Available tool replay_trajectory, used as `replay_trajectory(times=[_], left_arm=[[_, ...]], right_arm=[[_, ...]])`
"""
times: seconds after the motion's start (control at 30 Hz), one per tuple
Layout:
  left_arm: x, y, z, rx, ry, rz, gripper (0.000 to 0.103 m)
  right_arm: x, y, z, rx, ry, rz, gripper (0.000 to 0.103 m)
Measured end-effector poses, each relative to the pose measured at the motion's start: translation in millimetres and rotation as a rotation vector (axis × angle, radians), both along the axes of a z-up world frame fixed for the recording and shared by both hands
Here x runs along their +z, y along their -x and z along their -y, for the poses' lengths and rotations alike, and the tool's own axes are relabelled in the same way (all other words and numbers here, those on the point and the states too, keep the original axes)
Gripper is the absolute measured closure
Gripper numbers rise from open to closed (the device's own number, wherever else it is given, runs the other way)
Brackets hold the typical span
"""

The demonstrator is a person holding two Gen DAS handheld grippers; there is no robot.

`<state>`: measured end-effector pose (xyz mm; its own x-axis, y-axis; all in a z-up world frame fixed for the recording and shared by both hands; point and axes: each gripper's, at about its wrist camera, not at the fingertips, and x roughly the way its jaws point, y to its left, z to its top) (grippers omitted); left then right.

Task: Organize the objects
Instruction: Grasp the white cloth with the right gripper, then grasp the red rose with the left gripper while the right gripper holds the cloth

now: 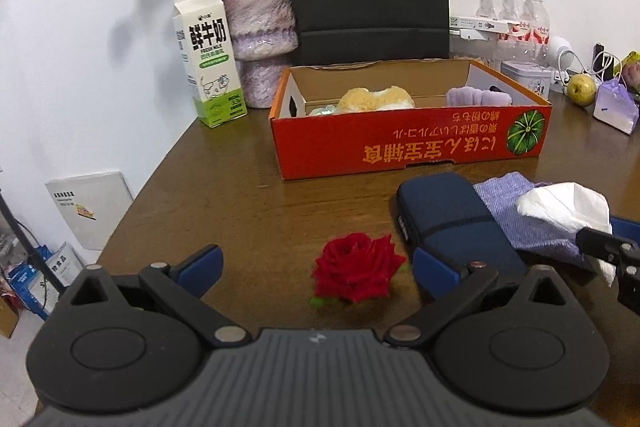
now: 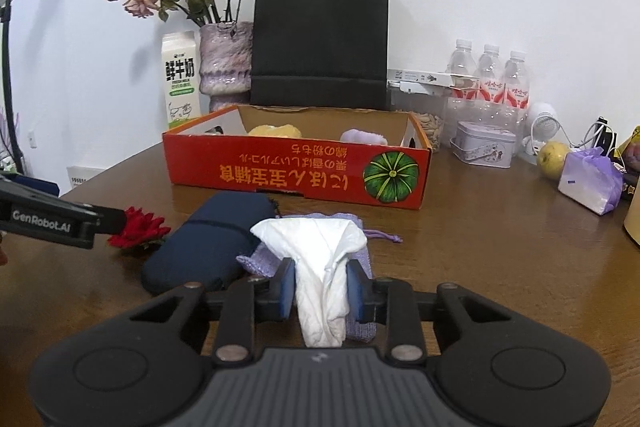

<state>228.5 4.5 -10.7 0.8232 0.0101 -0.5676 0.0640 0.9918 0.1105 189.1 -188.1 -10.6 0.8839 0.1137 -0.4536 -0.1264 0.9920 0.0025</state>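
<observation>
My right gripper (image 2: pixel 320 287): blue pads pressed on a crumpled white tissue (image 2: pixel 320 255), which bunches up between them and spills forward over a lilac drawstring pouch (image 2: pixel 360 331) lying under it. No earlier look to compare with.

My left gripper (image 1: pixel 316 267): jaws spread wide, nothing between the pads. A red rose head (image 1: pixel 356 273) lies on the brown table (image 1: pixel 224 187) just ahead, in the gap between the fingers, apart from both.

Just right of the rose: a dark navy zip case (image 1: pixel 448 211), lying flat, its right edge touching the pouch.

Beyond these, mid-table: an orange cardboard box (image 2: pixel 296 171), open-topped, printing upside down, a green pumpkin picture on its near wall. Inside, a yellowish fluffy thing (image 1: pixel 374 99) and a lilac fluffy thing (image 1: pixel 478 95); what they are I cannot tell.

Behind the box, against the white wall: milk carton (image 1: pixel 208 63), mottled purple vase (image 1: pixel 260 27) with dried roses, black paper bag (image 2: pixel 320 43). Far right: water bottles (image 2: pixel 490 75), small tin (image 2: pixel 486 145), a yellow-green fruit (image 2: pixel 552 155).
</observation>
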Motion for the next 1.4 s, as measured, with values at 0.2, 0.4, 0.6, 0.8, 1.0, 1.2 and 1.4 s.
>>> replay_trajectory(times=[0.2,0.4,0.6,0.8,1.0,1.2,1.4], left_arm=[[-14.7,-23.0,-3.3,0.012,0.036,-0.035,0.000],[-23.4,-25.9,-9.2,0.000,0.075,-0.035,0.008],[-25.4,-25.6,-7.7,-0.047,0.115,-0.049,0.052],[-25.0,-22.2,-9.1,-0.032,0.106,-0.022,0.063],[-24.3,-15.4,-7.3,-0.012,0.081,-0.002,0.066],[-23.8,-6.3,-5.7,0.009,0.064,0.024,0.067],[-21.5,5.8,-3.2,0.040,0.051,0.051,0.067]], right_arm=[[-1.2,-7.3,-1.3,-0.014,-0.004,-0.005,0.077],[-1.3,-9.1,-4.3,-0.016,0.003,0.000,0.077],[-1.5,-9.4,-3.2,-0.017,0.002,0.006,0.077],[-0.9,-8.5,-3.5,-0.017,0.002,0.012,0.076],[-0.9,-7.8,-2.8,-0.019,0.001,0.016,0.076],[-0.3,-6.2,-3.3,-0.022,0.007,0.026,0.076],[1.3,-2.6,-3.2,-0.024,0.009,0.049,0.076]])
